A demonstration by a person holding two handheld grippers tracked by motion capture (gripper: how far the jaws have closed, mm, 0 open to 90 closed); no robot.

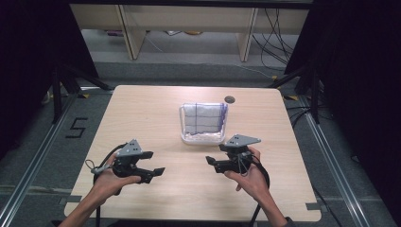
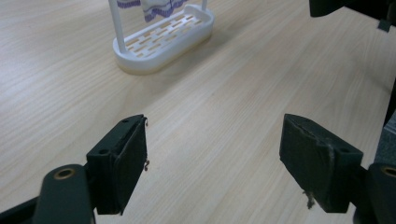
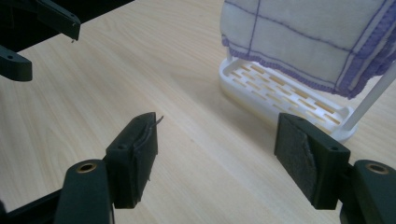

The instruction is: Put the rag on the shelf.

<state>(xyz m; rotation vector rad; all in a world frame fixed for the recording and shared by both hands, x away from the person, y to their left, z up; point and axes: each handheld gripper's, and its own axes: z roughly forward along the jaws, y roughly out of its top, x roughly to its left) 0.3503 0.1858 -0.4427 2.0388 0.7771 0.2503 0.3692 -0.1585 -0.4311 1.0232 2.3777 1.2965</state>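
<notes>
Table (image 1: 156,109): pale wood-grain laminate, matte. Rack (image 1: 202,138): white plastic, oval slotted base, thin uprights; stood mid-table, beyond both grippers. Cloth (image 1: 204,117): white terry, purple grid stitching, scalloped purple hem, draped over rack. Left gripper (image 1: 152,162), right gripper (image 1: 213,156): black jaws spread, nothing between.

We see a pale wooden table (image 1: 156,118) with a smooth, matt, fine-grained top, and at twelve o'clock from our hands a white slotted plastic rack (image 3: 280,91), slightly glossy. Over it hangs a white cloth with purple stitched lines (image 3: 299,37), soft and fuzzy. Our black matt plastic left gripper (image 2: 212,158) and right gripper (image 3: 215,154) carry rough, frayed pads (image 3: 296,156).
</notes>
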